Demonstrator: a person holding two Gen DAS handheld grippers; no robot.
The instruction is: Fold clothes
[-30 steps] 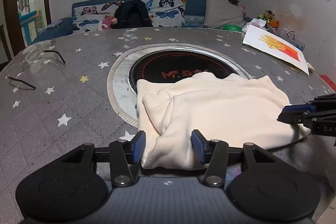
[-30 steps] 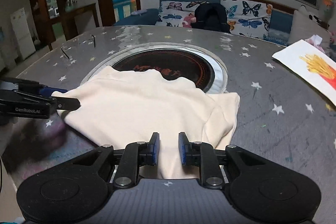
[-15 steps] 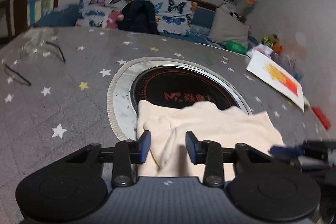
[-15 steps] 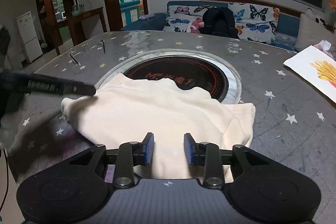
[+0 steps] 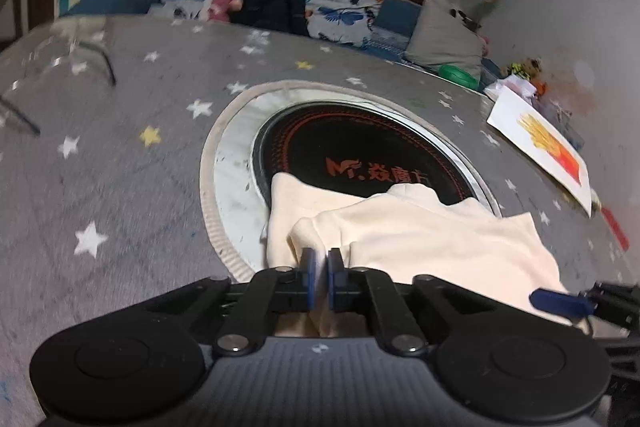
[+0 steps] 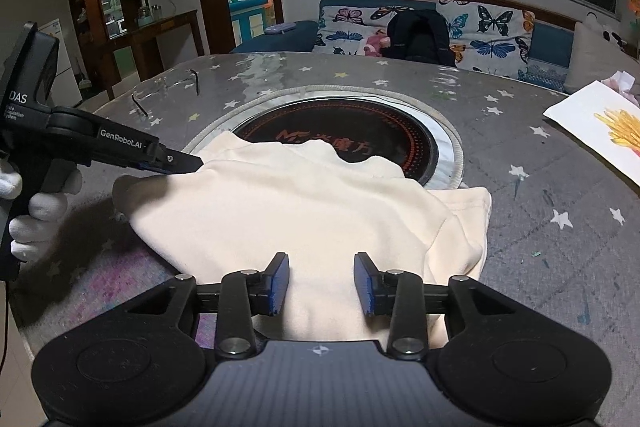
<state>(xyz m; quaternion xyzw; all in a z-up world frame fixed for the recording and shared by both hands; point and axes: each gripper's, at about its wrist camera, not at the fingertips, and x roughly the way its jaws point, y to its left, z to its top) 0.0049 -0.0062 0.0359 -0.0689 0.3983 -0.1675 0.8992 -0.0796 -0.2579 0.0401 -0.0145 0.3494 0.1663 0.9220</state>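
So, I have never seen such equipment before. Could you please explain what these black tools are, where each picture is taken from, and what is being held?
No robot here: a person holds two hand grippers, each with a camera looking along its fingers. One picture comes from the left gripper, the other from the right gripper. A cream garment lies on a grey star-patterned table, partly over a round black cooktop. The left gripper is shut on the garment's edge; the right view shows it from the side. The right gripper is open, the cloth between its fingers. A fries picture lies nearby.
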